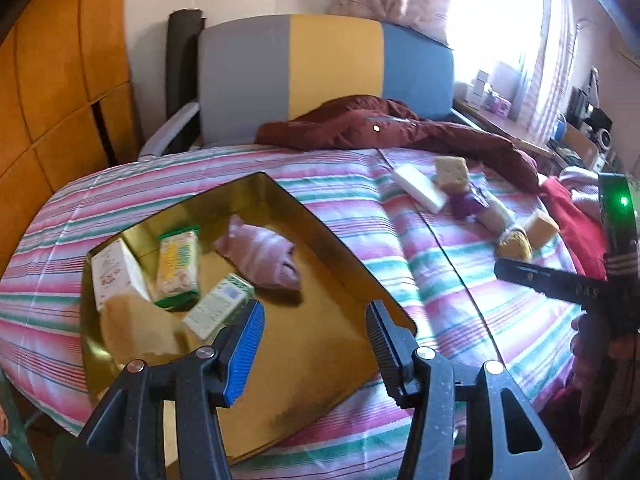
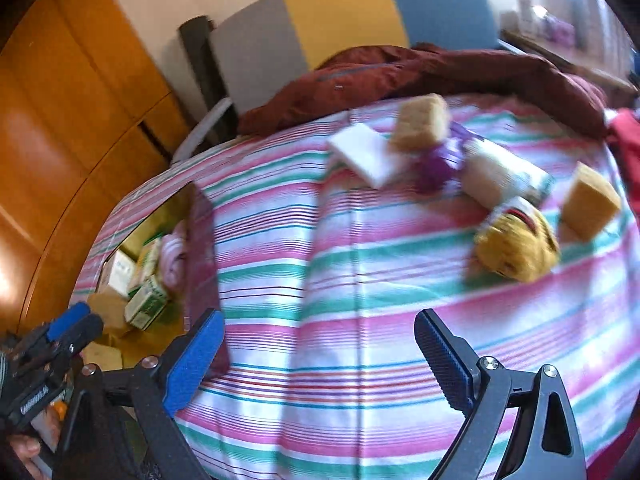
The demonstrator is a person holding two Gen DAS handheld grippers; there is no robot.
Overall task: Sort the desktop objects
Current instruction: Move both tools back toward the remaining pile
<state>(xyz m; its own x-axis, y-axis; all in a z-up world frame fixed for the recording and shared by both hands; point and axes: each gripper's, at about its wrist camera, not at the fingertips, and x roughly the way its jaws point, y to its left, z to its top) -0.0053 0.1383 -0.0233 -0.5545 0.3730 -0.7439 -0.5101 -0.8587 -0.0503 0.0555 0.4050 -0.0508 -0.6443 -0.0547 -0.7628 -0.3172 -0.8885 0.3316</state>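
A gold box (image 1: pixel 320 340) lies on the striped bed and holds several small cartons (image 1: pixel 178 264), a yellow sponge (image 1: pixel 136 330) and a pink striped sock (image 1: pixel 260 254). My left gripper (image 1: pixel 314 338) is open and empty above the box's near part. My right gripper (image 2: pixel 320 360) is open and empty over the bedspread. Ahead of it lie a blonde doll (image 2: pixel 516 244) in purple, a white block (image 2: pixel 370 154), two yellow sponges (image 2: pixel 420 122) (image 2: pixel 592 204) and a cream pack (image 2: pixel 504 178). The box also shows in the right wrist view (image 2: pixel 204 248), at the left.
A dark red jacket (image 1: pixel 384 128) lies across the far side of the bed before a grey, yellow and blue headboard (image 1: pixel 320 76). An orange wardrobe (image 1: pixel 52 80) stands left. A red cloth (image 1: pixel 568 216) lies at the right edge, by a cluttered desk (image 1: pixel 560 136).
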